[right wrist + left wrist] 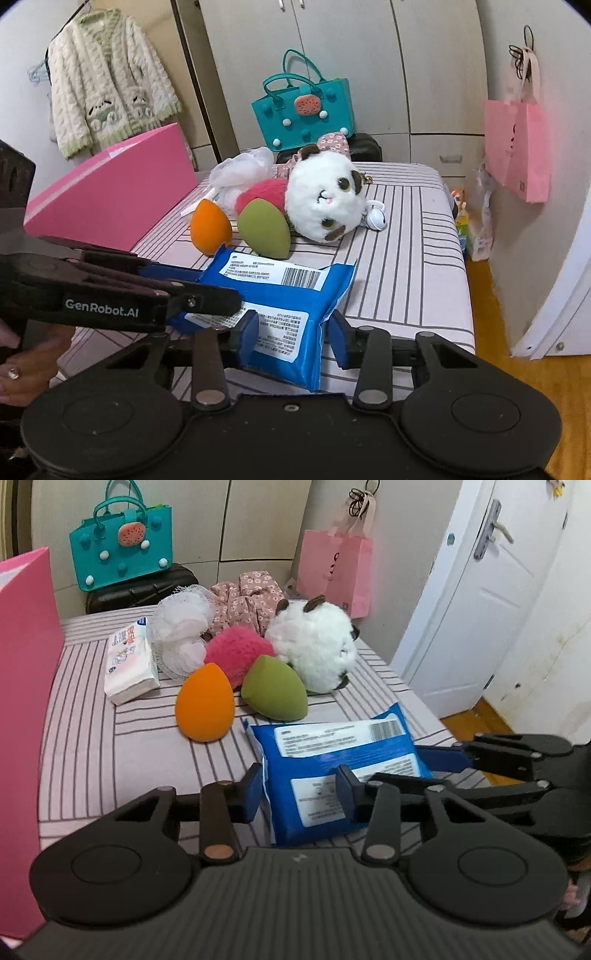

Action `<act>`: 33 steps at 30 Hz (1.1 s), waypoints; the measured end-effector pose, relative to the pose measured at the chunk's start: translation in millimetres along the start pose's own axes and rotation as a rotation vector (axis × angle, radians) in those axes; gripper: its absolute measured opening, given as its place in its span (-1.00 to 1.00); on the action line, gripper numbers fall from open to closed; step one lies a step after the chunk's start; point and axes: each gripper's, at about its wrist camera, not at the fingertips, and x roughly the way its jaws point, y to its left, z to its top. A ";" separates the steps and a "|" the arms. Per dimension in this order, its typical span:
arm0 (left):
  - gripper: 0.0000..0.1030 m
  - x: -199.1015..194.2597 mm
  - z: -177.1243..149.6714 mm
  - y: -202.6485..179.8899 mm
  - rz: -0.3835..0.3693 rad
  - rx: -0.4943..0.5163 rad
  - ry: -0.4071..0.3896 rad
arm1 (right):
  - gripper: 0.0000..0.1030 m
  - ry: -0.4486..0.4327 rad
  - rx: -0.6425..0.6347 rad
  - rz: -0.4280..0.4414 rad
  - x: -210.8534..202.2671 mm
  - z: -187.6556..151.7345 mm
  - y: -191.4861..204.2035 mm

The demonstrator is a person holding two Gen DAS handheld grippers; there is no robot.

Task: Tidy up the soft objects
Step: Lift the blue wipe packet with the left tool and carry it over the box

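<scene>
Hanging cardigan [107, 81], right view only

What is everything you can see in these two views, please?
blue wipes pack: 1, blue, bed's near edge
makeup sponges: 2, orange and green, side by side behind the pack
fuzzy ball: 1, pink, behind the sponges
plush toy: 1, white, beside the ball
mesh puff: 1, white, far side
floral cloth: 1, pink, far edge
tissue pack: 1, white, beside the puff
handbag: 1, teal, on a dark case
paper bag: 1, pink, hanging
box: 1, pink, beside the bed
cardigan: 1, cream, hanging
bed cover: 1, striped
left gripper, right gripper: 2, black, both closed on the pack
</scene>
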 end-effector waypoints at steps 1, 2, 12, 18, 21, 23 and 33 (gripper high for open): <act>-0.21 -0.9 -0.7 0.5 -0.002 -0.010 -0.004 | -0.13 0.002 -0.002 -0.001 0.2 0.9 0.1; -0.22 -1.9 -1.4 0.9 -0.004 -0.017 -0.007 | -0.14 0.004 0.001 -0.002 0.2 2.3 0.6; -0.24 -25.9 -4.5 2.9 -0.035 -0.048 0.049 | -0.27 -0.023 -0.061 -0.024 -13.9 12.8 19.5; -0.24 -46.5 -9.5 -0.7 -0.009 -0.034 0.067 | -0.27 0.007 -0.094 0.002 -20.9 26.6 35.3; -0.24 -57.3 -12.1 4.6 -0.016 -0.048 0.082 | -0.26 0.039 -0.114 0.017 -22.6 27.0 45.3; -0.24 -64.1 -14.1 10.4 -0.038 -0.065 0.107 | -0.26 0.080 -0.107 0.031 -24.6 26.6 51.1; -0.24 -104.4 -21.7 23.9 -0.107 -0.059 0.194 | -0.24 0.239 -0.107 0.113 -37.8 29.5 79.6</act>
